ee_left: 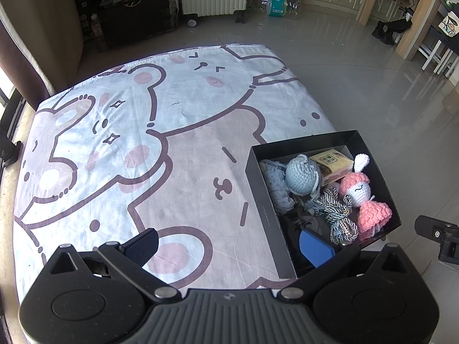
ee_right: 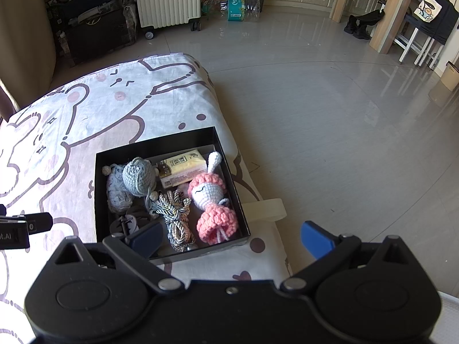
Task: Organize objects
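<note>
Both grippers, left [ee_left: 229, 246] and right [ee_right: 231, 236], are held with jaws wide apart and nothing between them, above the near edge of a black box [ee_right: 99, 192]. The box is set on a cartoon-print sheet [ee_left: 120, 143] at the bed's right edge. Inside are packed a pink crochet doll [ee_right: 212, 200], a grey knitted ball [ee_right: 139, 176], coiled cord [ee_right: 175, 215], a yellow packet [ee_right: 183, 166] and blue yarn [ee_right: 116, 189].

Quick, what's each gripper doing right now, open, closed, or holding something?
Left gripper: open, holding nothing.
Right gripper: open, holding nothing, one finger over the black box.
</note>
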`<state>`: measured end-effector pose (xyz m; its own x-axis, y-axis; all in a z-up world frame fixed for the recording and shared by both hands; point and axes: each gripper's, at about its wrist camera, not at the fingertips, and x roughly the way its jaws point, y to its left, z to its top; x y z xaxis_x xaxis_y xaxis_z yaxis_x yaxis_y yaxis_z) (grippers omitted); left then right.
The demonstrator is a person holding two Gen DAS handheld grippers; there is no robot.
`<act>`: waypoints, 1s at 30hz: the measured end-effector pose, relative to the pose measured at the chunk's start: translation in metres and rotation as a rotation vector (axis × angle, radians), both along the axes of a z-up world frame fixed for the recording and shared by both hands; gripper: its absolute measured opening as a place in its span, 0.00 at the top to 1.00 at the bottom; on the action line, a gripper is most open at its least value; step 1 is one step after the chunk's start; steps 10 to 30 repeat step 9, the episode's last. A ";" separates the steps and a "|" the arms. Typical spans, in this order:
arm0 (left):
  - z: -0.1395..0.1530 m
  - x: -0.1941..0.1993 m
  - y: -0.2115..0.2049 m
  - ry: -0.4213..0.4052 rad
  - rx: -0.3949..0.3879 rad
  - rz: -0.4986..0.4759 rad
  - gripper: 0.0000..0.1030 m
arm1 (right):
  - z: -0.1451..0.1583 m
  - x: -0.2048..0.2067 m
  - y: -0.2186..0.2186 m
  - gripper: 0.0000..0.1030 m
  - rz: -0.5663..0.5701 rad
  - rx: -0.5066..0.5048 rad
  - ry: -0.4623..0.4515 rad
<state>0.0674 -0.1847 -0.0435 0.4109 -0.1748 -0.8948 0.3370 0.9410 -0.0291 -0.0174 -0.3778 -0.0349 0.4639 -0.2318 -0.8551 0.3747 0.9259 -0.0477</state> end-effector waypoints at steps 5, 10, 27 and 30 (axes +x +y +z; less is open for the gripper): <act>0.000 -0.001 0.003 0.002 -0.005 0.000 0.00 | 0.000 0.000 -0.001 0.00 0.000 0.001 0.002; -0.001 -0.001 0.002 0.003 -0.002 -0.001 0.00 | 0.000 0.000 0.000 0.00 0.001 0.001 0.003; -0.001 -0.001 0.002 0.003 -0.002 -0.001 0.00 | 0.000 0.000 0.000 0.00 0.001 0.001 0.003; -0.001 -0.001 0.002 0.003 -0.002 -0.001 0.00 | 0.000 0.000 0.000 0.00 0.001 0.001 0.003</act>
